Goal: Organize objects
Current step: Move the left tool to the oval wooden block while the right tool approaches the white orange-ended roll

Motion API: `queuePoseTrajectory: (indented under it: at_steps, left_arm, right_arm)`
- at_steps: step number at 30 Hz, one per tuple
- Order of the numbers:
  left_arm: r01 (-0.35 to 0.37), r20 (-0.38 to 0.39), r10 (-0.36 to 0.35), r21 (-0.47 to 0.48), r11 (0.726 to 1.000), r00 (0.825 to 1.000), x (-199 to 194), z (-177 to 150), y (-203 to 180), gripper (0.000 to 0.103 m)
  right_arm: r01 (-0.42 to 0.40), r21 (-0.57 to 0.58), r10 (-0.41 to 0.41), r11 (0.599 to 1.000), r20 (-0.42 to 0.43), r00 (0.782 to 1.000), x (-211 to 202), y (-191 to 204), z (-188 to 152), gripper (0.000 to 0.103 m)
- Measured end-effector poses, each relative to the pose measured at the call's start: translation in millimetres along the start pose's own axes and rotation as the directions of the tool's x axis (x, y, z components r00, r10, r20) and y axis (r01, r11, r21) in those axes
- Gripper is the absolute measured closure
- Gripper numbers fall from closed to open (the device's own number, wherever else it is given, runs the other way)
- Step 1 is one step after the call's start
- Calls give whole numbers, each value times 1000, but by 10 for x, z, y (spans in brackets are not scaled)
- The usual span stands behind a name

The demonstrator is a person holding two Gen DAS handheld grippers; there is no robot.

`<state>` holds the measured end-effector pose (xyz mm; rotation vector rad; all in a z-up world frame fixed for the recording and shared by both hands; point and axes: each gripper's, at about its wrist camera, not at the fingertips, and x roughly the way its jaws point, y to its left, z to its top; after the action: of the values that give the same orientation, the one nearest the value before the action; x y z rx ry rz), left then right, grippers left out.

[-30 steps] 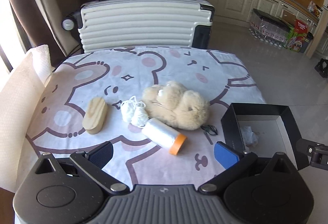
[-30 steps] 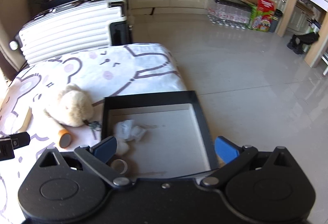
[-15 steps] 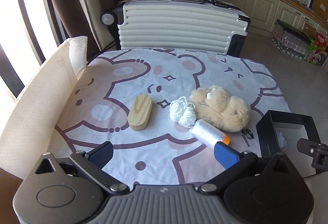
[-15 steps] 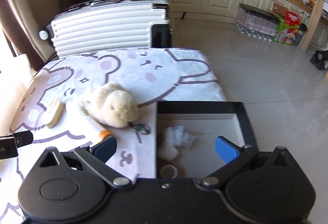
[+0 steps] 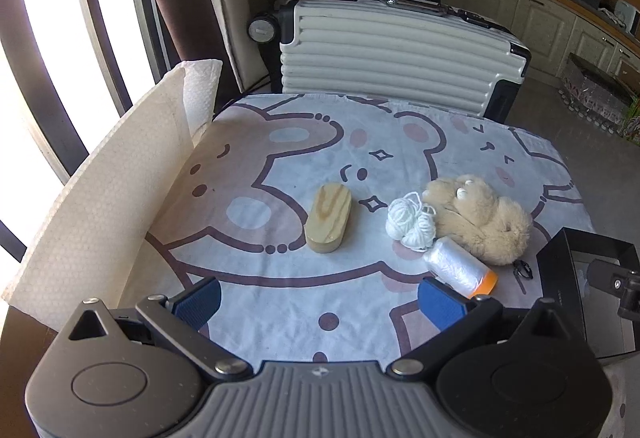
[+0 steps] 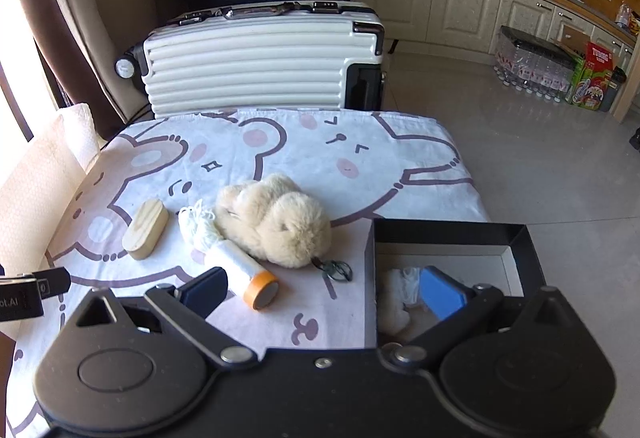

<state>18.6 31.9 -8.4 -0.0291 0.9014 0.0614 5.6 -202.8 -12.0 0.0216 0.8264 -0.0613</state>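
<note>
On the bear-print tablecloth (image 5: 296,165) lie a wooden oval block (image 5: 329,218), a ball of white yarn (image 5: 410,222), a beige plush toy (image 5: 482,222) with a small dark key clip (image 6: 338,270), and a white roll with an orange end (image 5: 460,272). A black open box (image 6: 452,234) at the table's right edge holds white crumpled items (image 6: 394,302). My left gripper (image 5: 318,302) hovers open above the near cloth, short of the block. My right gripper (image 6: 324,292) is open, straddling the box's left wall, with the roll (image 6: 242,274) near its left finger.
A white ribbed suitcase (image 5: 392,53) stands behind the table. A paper towel sheet (image 5: 104,197) rises along the table's left edge by a bright window. Kitchen cabinets (image 6: 464,13) and packs of bottles (image 6: 532,65) line the tiled floor at right.
Both grippers have swung left. The left view shifted from the plush and box toward the wooden block and paper towel. The right view moved off the box interior onto the table's objects.
</note>
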Motion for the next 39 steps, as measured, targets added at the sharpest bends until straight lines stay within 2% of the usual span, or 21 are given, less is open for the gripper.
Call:
queuePoseTrajectory:
  at_steps: [14, 24, 31, 39]
  left_arm:
    - [-11, 3, 11, 1, 1000, 1000, 49, 36, 45, 0]
    - [-37, -6, 37, -5, 999, 999, 228, 87, 105, 0]
    - [-33, -33, 32, -20, 999, 999, 421, 143, 141, 2]
    - [-71, -32, 73, 51, 996, 997, 671, 344, 102, 3]
  right_arm:
    - [-6, -35, 6, 999, 5, 1000, 111, 122, 22, 0]
    - [-55, -35, 56, 998, 16, 998, 282, 178, 37, 0]
    - [-76, -132, 85, 988, 59, 995, 390, 308, 48, 0]
    - [-125, -180, 142, 976, 83, 986, 529, 498, 124, 0]
